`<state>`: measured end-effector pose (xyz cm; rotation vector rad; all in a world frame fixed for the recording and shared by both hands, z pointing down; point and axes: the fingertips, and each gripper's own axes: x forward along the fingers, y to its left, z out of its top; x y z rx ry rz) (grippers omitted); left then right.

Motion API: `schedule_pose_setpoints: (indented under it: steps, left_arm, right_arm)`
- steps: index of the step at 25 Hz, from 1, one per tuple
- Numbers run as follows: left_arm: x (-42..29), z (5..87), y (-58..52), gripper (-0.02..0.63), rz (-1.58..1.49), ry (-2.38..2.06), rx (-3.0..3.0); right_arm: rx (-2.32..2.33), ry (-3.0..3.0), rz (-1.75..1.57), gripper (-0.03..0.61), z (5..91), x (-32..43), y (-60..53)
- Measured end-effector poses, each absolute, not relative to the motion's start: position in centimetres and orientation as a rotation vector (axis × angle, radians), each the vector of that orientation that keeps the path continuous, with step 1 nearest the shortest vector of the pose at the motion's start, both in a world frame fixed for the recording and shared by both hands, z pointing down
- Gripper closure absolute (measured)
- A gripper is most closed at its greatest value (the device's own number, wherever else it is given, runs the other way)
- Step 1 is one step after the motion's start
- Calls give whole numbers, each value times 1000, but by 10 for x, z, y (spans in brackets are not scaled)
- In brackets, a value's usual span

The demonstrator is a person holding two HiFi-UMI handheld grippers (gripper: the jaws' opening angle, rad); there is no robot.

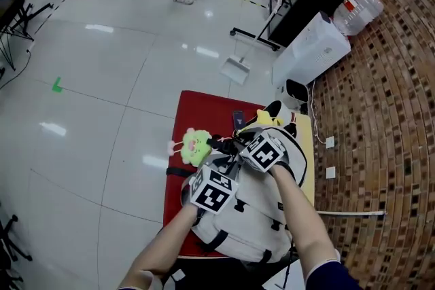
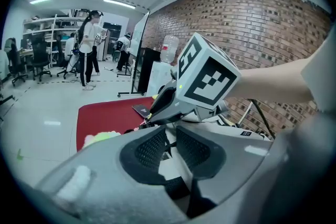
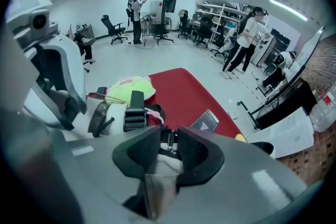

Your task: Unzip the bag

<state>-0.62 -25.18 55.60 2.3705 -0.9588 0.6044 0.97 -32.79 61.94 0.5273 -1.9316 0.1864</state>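
My left tool [image 2: 169, 134] stands part open. Its pads are a narrow gap apart, with pale fabric of the bag [image 1: 262, 231] showing between them, along with a dark strip I cannot identify. The pads do not press on either. My right tool [image 3: 169, 134] is open a little wider, and a small metal piece [image 3: 168, 144] sits in the gap near its tips. It is too small and dim for me to say whether it is the zip pull, and it is not gripped.

In the head view both marker cubes cover the tips, so the spot where each tool meets the bag is hidden there. The right tool points steeply down at the bag's far end, with the left tool just beside it, nearer to me.

The bag lies flat on the red-covered bench [image 1: 197, 109], and my forearms cover part of its near half. A black buckle [image 3: 135, 113] on a strap lies just ahead of the right tool. A green plush charm [image 1: 196, 146] lies beside the bag's far end. A dark card [image 3: 205, 122] rests on the red cover beyond — its print is unreadable.
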Motion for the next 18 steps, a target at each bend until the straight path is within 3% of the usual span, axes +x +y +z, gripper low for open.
schedule_pose_setpoints:
  steps: [10,12,14,18]
  left_arm:
    - [-5,563,-250,545,653,-973,2375]
    - [-4,564,-251,545,663,-973,2370]
    - [-3,564,-251,545,675,-971,2368]
    - [-3,566,-250,545,705,-974,2369]
  right_arm:
    - [468,-1785,263,462,657,15,-323]
    - [481,-1758,291,484,660,21,-325]
    - [486,-1787,288,552,655,21,-327]
    - [534,-1900,290,555,636,20,-330]
